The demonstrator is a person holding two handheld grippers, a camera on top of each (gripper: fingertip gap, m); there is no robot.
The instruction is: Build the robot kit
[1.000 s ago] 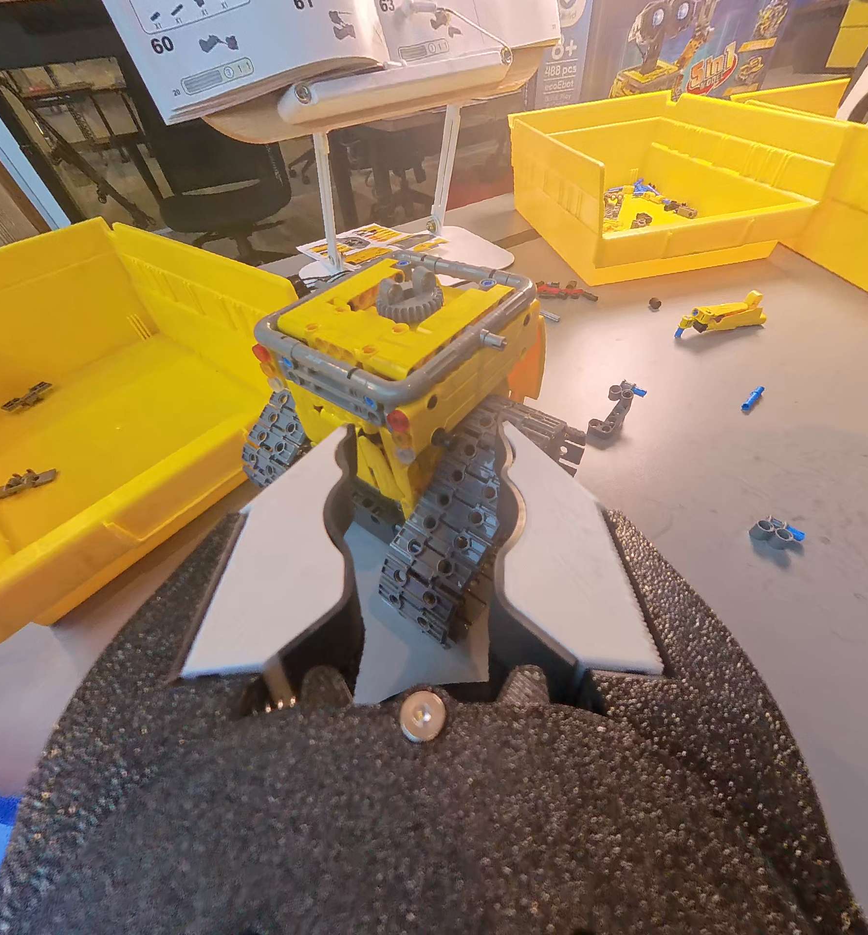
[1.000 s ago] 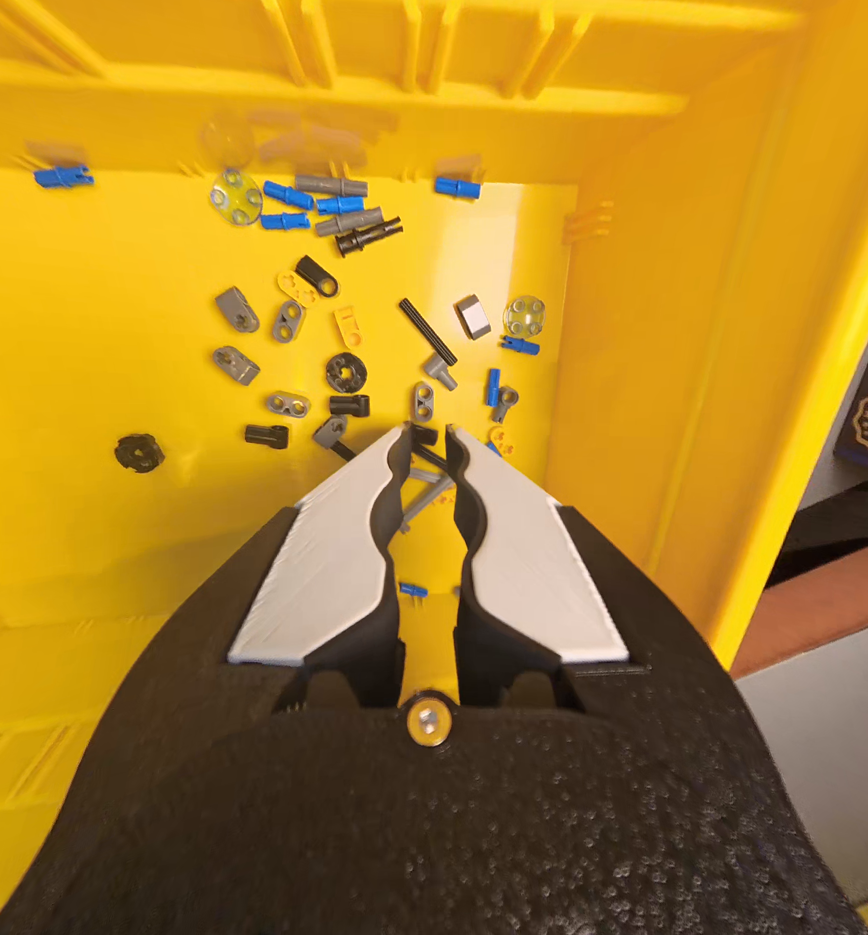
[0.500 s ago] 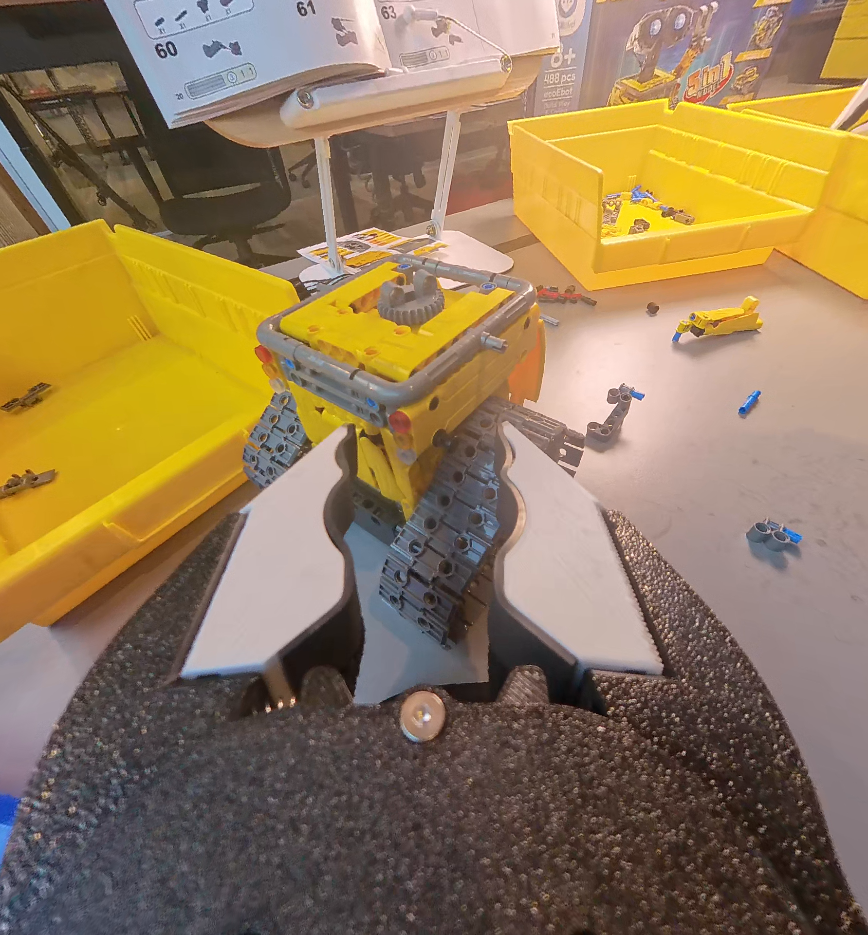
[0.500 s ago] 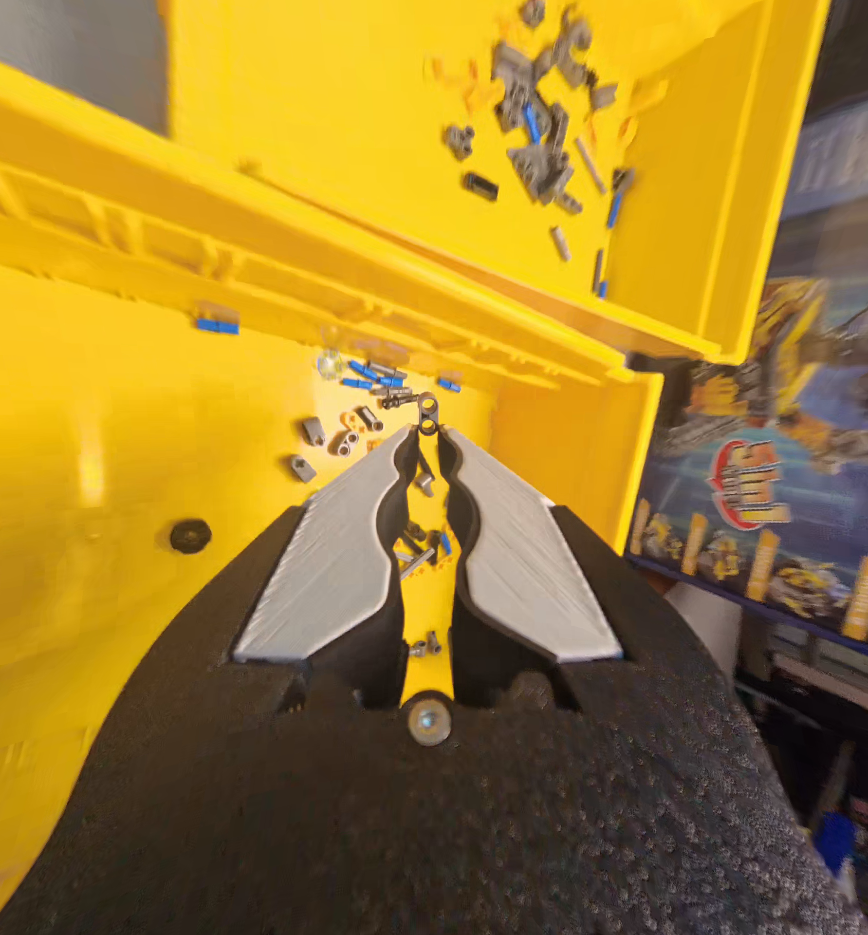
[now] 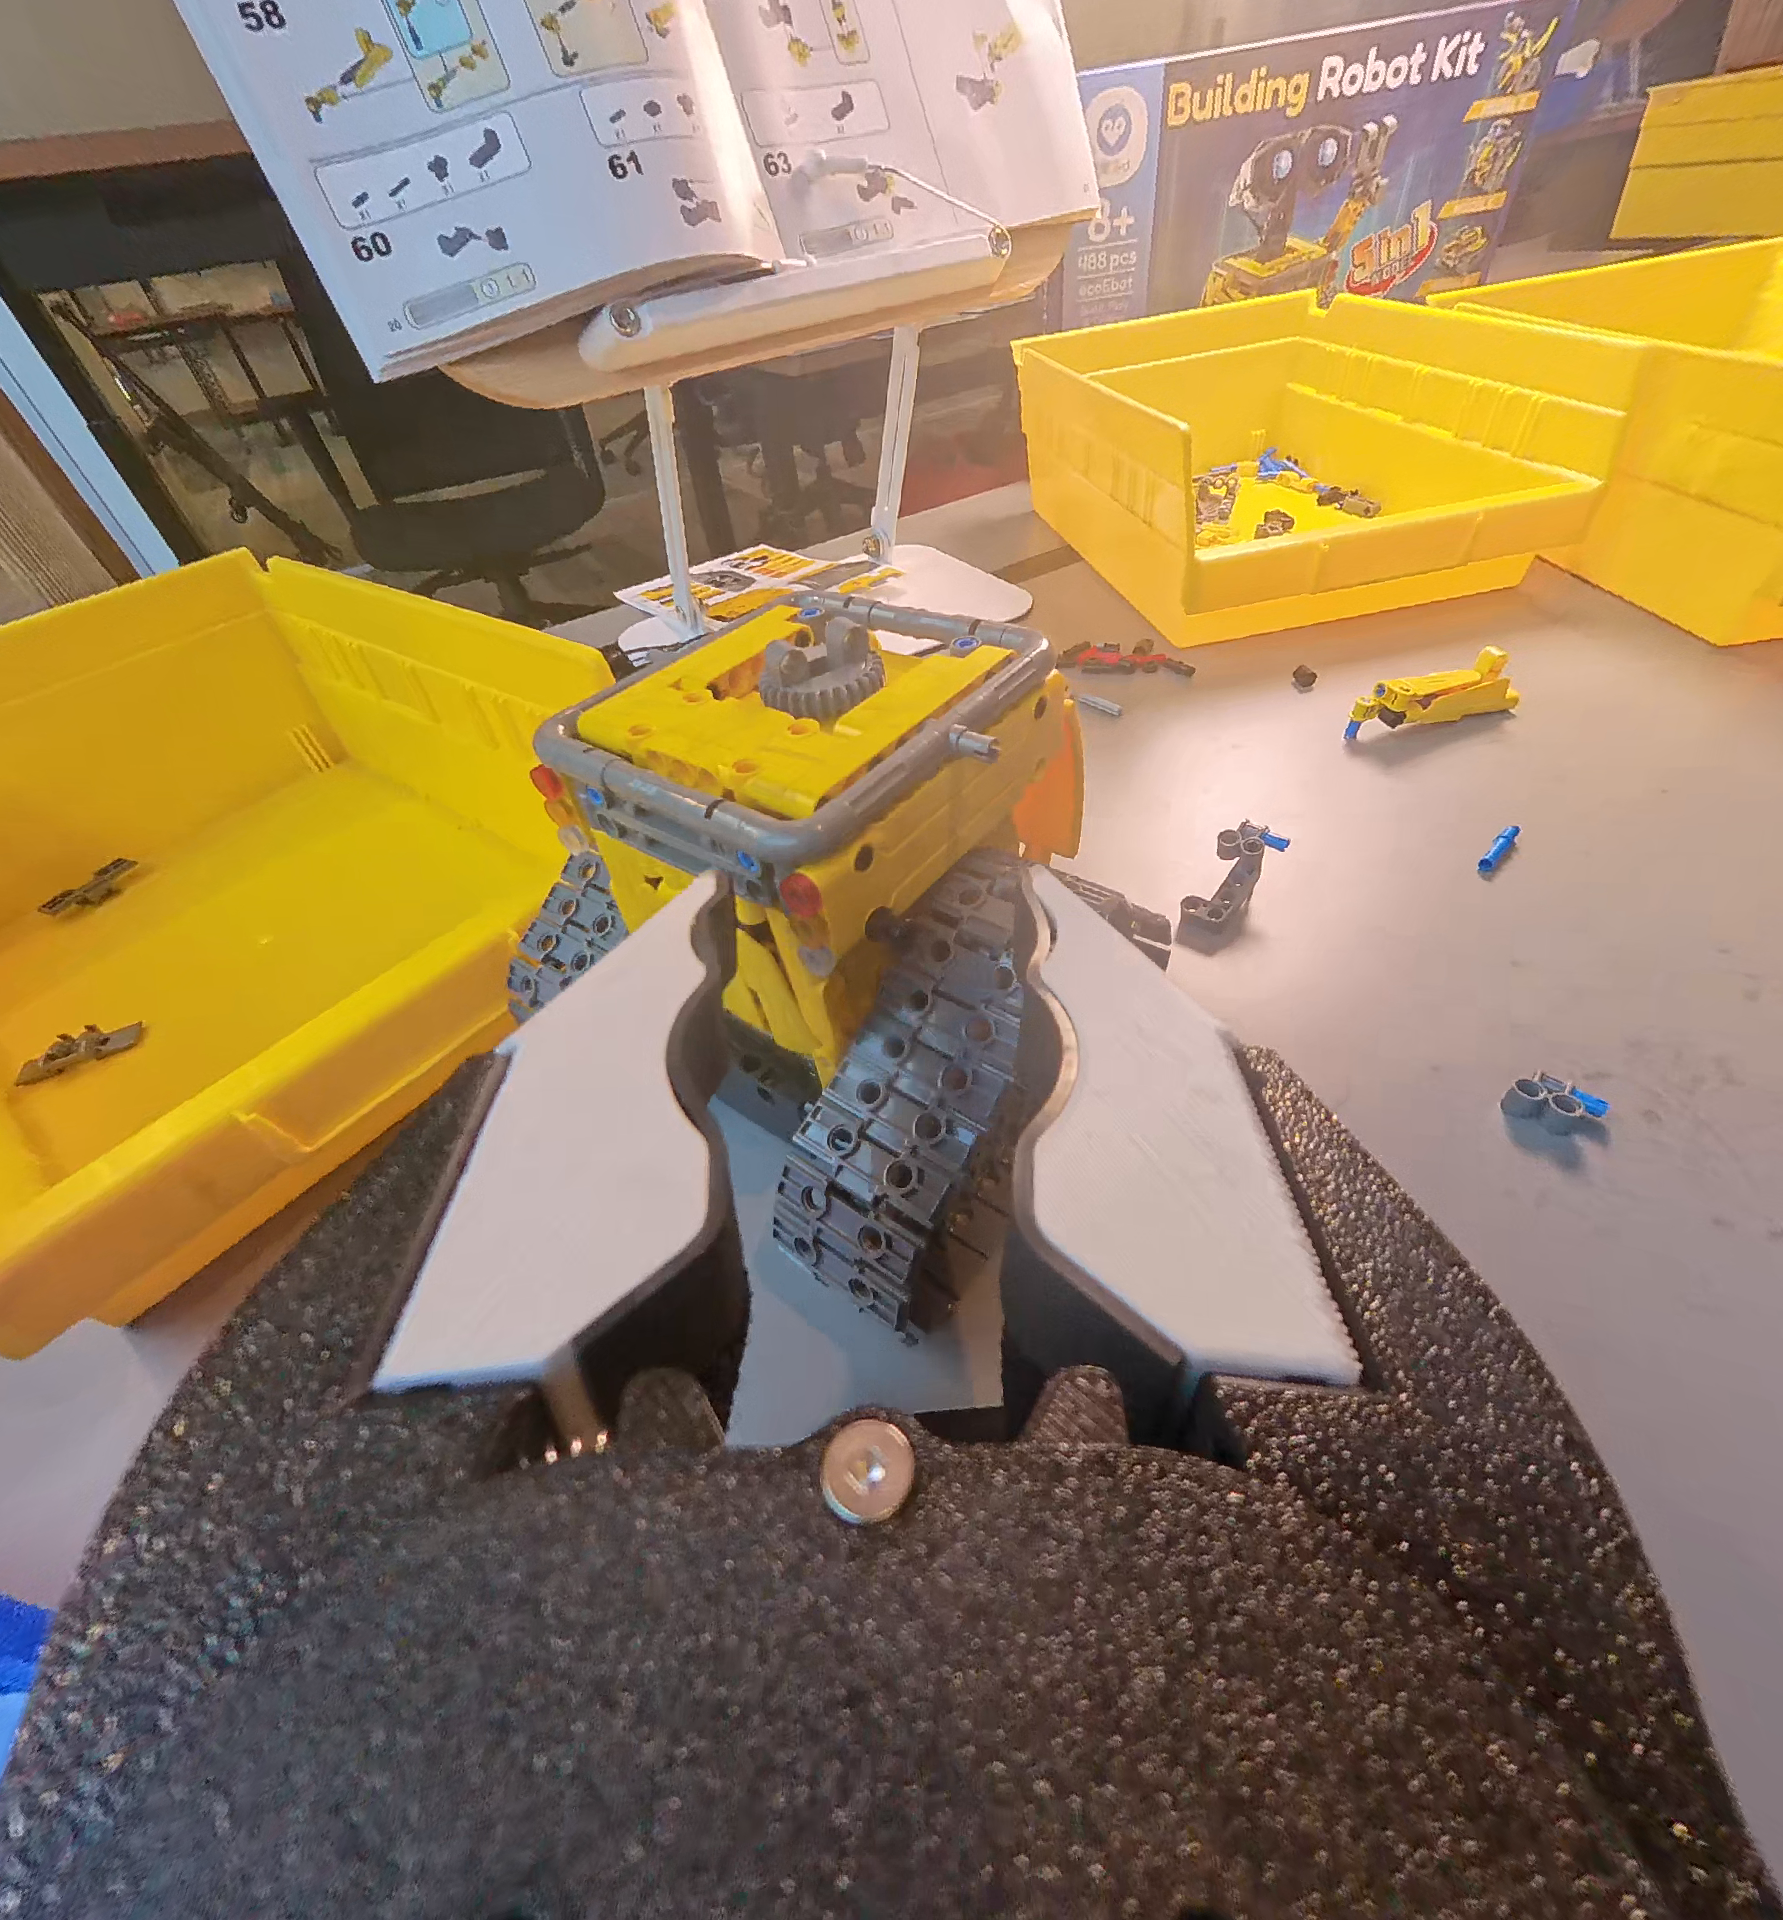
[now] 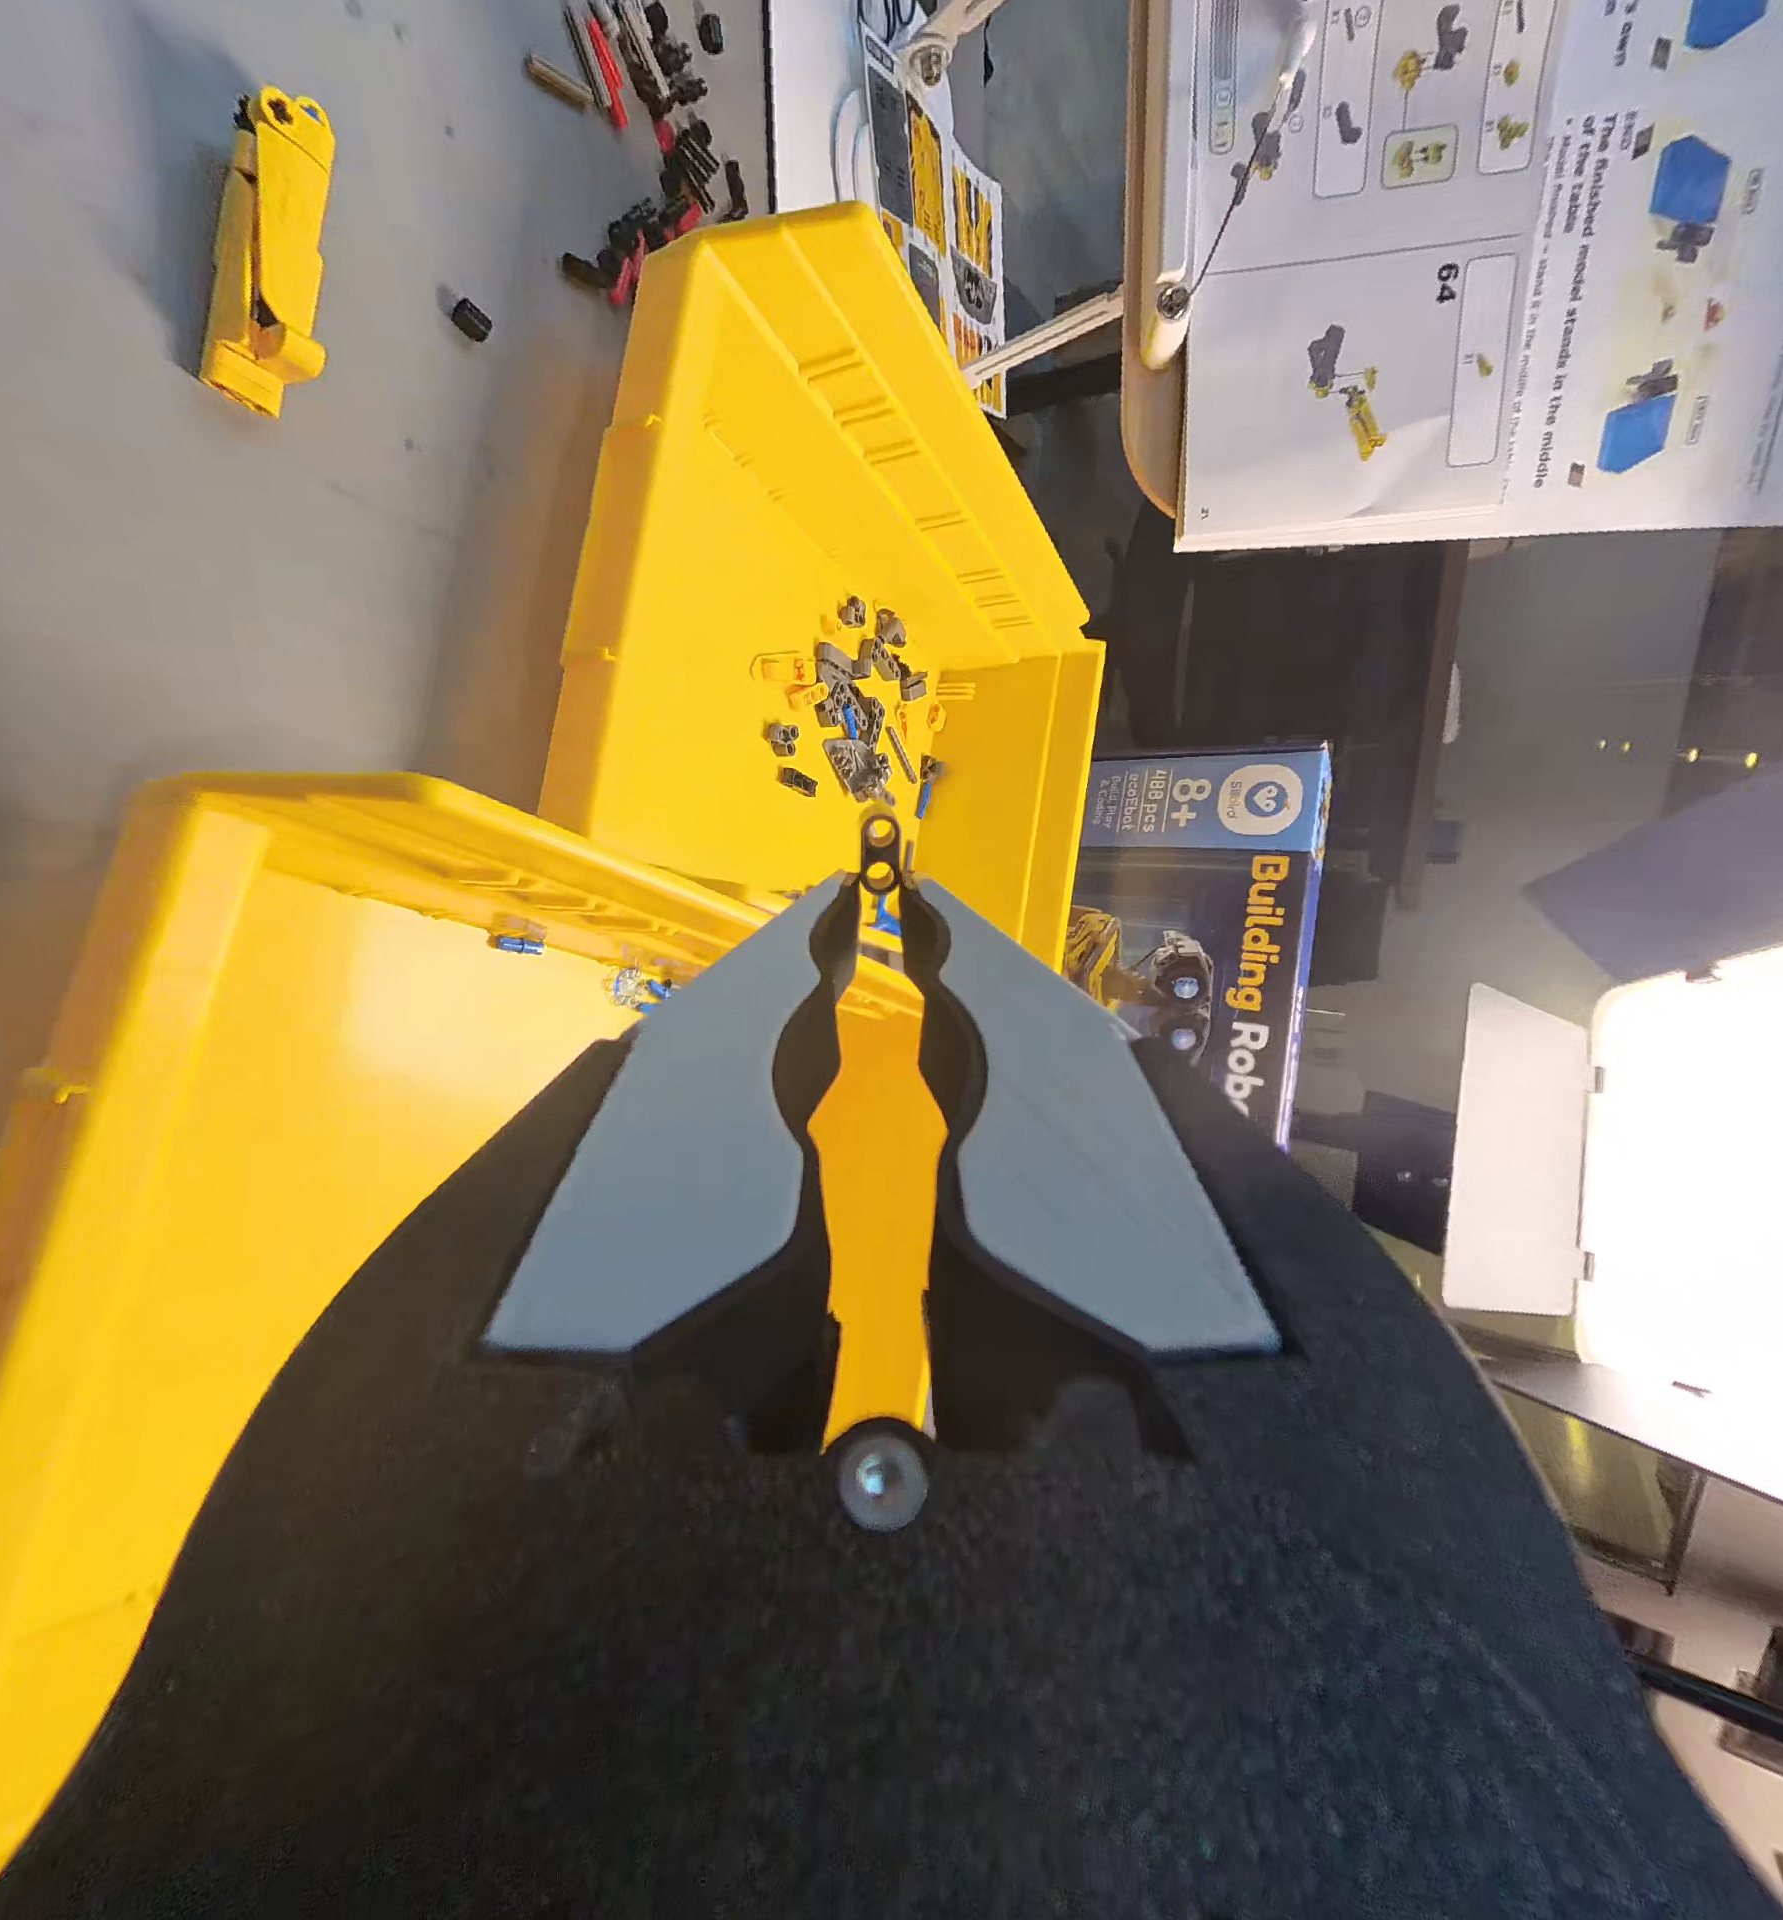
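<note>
My left gripper (image 5: 871,914) is level, low over the table (image 5: 1489,1039), its fingers clamped on the grey track (image 5: 908,1112) of the yellow robot (image 5: 814,769), which stands upright beside a bin (image 5: 191,935). My right gripper (image 6: 879,883) is rolled sideways above another bin (image 6: 295,1039), fingertips pinched on a small black link (image 6: 879,857) that sticks out past them.

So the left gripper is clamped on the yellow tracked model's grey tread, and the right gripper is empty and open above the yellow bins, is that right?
Not quite. The right gripper is not empty: the right wrist view shows it shut on a small black two-hole connector at its tips, above the yellow bins. The rest holds: the left gripper is clamped on the grey tread of the yellow tracked model.
</note>
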